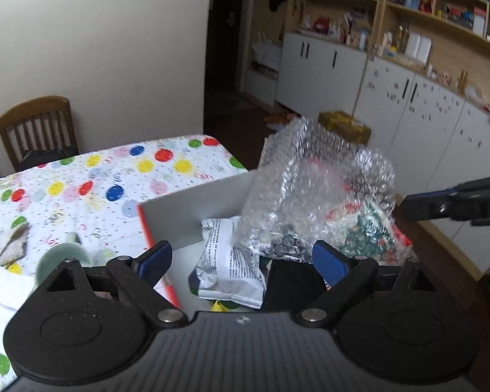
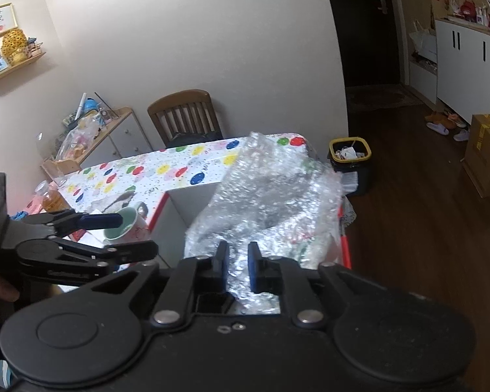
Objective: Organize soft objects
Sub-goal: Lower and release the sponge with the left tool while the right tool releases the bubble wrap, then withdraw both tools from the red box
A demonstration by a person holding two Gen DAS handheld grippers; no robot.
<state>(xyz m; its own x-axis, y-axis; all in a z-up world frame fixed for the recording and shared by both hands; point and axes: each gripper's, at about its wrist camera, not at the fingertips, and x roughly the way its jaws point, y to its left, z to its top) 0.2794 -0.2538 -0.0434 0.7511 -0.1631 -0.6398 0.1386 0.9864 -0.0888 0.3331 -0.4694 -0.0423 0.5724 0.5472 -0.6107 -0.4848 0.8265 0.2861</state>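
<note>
A crumpled sheet of bubble wrap (image 1: 317, 196) sits over the far right of an open box with grey walls (image 1: 179, 215) and red edges, on the balloon-print tablecloth (image 1: 98, 176). Inside the box lies a white printed packet (image 1: 232, 261). My left gripper (image 1: 241, 250) hangs above the box, open wide, with nothing between its fingers. In the right wrist view the bubble wrap (image 2: 271, 196) lies just beyond my right gripper (image 2: 239, 254), whose jaws stand a narrow gap apart. From the left wrist view the right gripper (image 1: 408, 205) ends just short of the wrap.
A green-lined mug (image 2: 127, 225) and a grey cloth (image 1: 13, 245) lie on the table left of the box. A wooden chair (image 2: 183, 114) stands behind the table. On the floor are a black bin (image 2: 351, 160) and a cardboard carton (image 2: 486, 153).
</note>
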